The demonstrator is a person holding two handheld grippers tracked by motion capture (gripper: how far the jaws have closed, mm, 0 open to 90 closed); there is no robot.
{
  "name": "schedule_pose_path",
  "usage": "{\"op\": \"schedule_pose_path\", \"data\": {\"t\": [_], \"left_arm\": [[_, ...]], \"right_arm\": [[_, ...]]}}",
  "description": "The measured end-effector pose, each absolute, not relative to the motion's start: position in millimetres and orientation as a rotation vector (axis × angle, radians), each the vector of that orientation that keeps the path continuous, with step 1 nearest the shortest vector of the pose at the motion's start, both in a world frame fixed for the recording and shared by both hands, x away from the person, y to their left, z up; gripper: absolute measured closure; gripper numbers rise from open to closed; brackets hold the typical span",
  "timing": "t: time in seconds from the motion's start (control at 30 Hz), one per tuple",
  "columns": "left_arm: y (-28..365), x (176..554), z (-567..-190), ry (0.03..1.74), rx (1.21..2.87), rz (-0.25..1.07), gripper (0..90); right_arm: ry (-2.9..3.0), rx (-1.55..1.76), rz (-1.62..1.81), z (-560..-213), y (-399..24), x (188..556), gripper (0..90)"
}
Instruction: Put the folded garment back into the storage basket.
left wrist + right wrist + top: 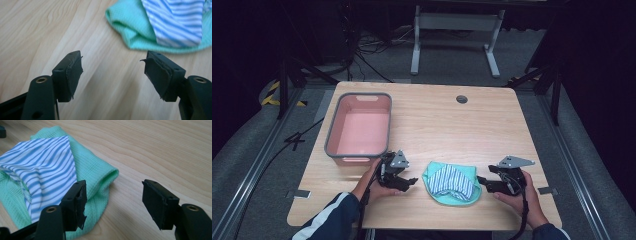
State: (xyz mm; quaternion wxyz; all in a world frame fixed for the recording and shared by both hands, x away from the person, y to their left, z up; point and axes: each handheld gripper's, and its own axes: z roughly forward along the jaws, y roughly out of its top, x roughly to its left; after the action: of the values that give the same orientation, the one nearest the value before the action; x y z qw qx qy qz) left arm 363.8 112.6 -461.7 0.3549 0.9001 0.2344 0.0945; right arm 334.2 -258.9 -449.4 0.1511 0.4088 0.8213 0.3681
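So the crumpled mint-green waffle cloth with the blue-striped fabric on top point(451, 183) sits on the wooden table point(492, 125) right between both grippers, left gripper point(408, 182) and right gripper point(481, 181) flanking it, jaws apart and empty, right one closer.

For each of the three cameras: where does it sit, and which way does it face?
High view: above the person's side, looking forward and down on the table; both forearms and tongs show.
Left gripper view: rides the left tongs, facing the folded cloth.
Right gripper view: rides the right tongs, beside that cloth.
All three share the cloth.
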Motion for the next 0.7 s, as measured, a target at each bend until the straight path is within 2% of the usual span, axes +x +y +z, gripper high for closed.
{"op": "schedule_pose_path", "data": {"t": [0.17,0.23,0.37,0.7], "left_arm": [[89.2,375.2,-463.5,0.589,2.336,0.234,32.3],[81.1,379.4,-466.5,0.598,2.338,0.267,31.1],[66.8,384.0,-473.9,0.603,2.363,0.251,30.3],[56.7,386.7,-479.3,0.593,2.339,0.209,24.8]], "right_arm": [[2.375,1.177,1.023,-454.9,-248.3,341.9,39.6],[2.374,1.167,0.992,-457.7,-243.6,343.8,40.0],[2.383,1.168,0.947,-463.2,-238.1,348.1,40.6],[2.386,1.179,0.94,-471.9,-236.0,353.0,40.2]]}}
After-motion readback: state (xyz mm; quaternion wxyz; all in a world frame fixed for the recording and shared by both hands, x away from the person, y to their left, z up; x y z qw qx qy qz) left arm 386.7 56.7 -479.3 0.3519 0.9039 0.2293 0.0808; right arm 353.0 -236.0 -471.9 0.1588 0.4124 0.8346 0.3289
